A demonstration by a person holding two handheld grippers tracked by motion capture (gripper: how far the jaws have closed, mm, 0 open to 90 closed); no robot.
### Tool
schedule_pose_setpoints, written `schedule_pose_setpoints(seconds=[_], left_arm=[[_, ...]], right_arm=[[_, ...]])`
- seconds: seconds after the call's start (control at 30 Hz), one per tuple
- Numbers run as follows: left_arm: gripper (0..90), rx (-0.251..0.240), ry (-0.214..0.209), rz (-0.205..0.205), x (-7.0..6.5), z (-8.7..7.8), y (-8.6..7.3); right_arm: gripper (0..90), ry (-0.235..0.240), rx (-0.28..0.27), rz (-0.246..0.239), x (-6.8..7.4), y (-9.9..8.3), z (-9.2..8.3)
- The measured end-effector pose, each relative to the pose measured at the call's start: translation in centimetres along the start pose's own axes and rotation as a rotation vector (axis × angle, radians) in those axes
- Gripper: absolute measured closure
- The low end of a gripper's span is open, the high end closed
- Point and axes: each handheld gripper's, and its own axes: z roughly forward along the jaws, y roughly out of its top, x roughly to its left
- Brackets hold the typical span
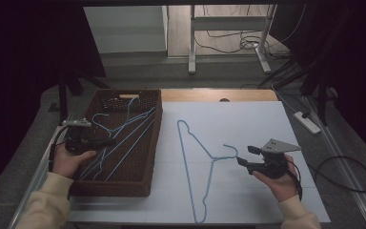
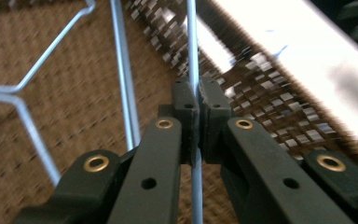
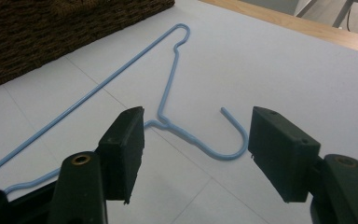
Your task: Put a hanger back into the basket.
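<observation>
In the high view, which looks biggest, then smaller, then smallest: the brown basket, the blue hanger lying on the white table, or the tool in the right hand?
1. Brown basket
2. Blue hanger on the table
3. Right tool

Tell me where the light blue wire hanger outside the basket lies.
In the high view the light blue wire hanger lies flat on the white tabletop, between the brown woven basket and the right gripper.
</observation>
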Motion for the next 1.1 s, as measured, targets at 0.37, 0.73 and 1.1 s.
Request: schedule_pose_setpoints(seconds=[0.37, 0.73, 1.1], left_arm=[[86.2, 0.109, 0.158, -0.092, 1.2, 1.3, -0.5], [60.4, 0.145, 0.327, -0.101, 1.4, 1.9, -0.4], [34.3, -0.146, 0.252, 0.005, -1.3, -1.1, 0.5]], right_arm=[[37.1, 0.001, 0.002, -0.002, 0.0, 0.0, 0.0], [37.0, 0.001, 0.005, -0.004, 0.0, 0.0, 0.0], [36.4, 0.004, 0.013, -0.001, -0.1, 0.0, 0.1]])
